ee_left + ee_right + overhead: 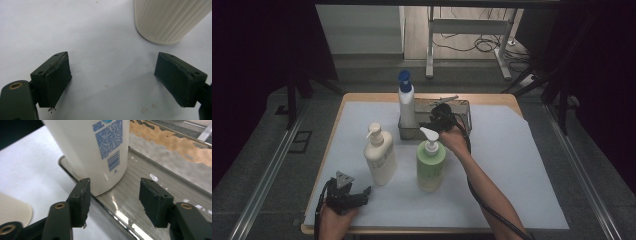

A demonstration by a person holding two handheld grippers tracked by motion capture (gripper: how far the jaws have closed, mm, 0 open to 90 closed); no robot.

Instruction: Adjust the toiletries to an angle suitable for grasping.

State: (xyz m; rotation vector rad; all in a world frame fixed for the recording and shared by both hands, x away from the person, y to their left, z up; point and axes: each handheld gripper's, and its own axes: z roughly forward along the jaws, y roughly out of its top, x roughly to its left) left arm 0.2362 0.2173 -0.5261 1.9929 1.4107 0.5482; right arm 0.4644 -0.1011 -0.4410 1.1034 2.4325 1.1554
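Observation:
A white bottle with a blue pump [406,102] stands in the left end of a metal tray [462,107] at the back of the table. My right gripper [434,120] hovers over the tray's front rim beside it. In the right gripper view the bottle [95,150] with its blue label rises just beyond the left jaw, on the tray's ribbed floor [150,170]; the gripper [115,195] is open with nothing between the jaws. My left gripper [346,192] rests near the front left edge, open [112,75] over the white sheet [75,30].
A cream pump bottle [380,157] stands left of centre; its ribbed base [167,20] lies just ahead of my left gripper. A green pump bottle [430,165] stands at the centre, right under my right forearm. The sheet to the right is bare.

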